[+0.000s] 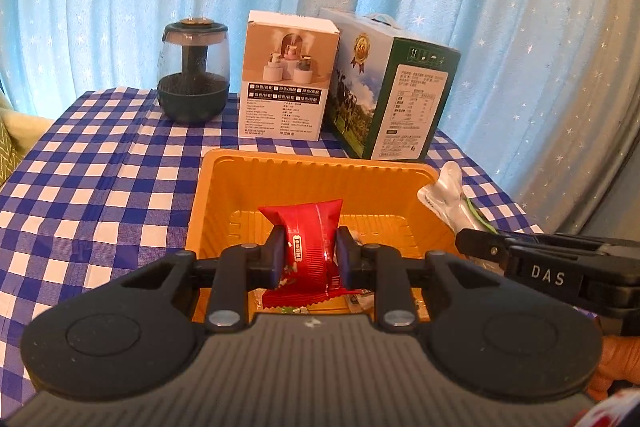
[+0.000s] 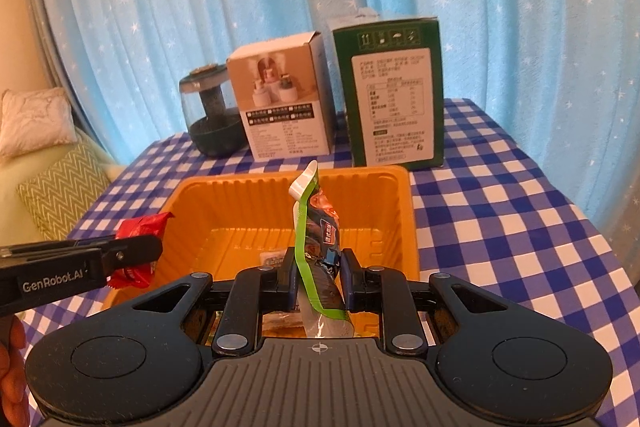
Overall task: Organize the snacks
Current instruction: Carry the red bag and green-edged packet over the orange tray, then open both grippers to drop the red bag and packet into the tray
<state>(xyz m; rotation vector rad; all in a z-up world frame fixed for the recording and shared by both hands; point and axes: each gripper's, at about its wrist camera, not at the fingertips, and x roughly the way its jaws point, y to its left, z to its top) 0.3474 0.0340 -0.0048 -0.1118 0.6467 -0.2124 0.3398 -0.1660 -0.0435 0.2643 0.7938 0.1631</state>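
Both grippers hover over the orange tray (image 1: 312,163): the left gripper (image 1: 310,255) is clamped on a red packet (image 1: 308,227), the right gripper (image 2: 318,277) pinching a green-edged pouch (image 2: 316,227) that stands tall ahead of it. That floppy pouch could tip over the tray's rim if let go this high. Under the fingers, the tray's near end is hidden, with only scraps of other wrappers showing.

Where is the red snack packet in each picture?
Left wrist view: the red snack packet is low in the middle, pinched in the left claw over the orange tray.
Right wrist view: it is at the left edge, beside the tray.
Shared landmark: the green box behind the tray.
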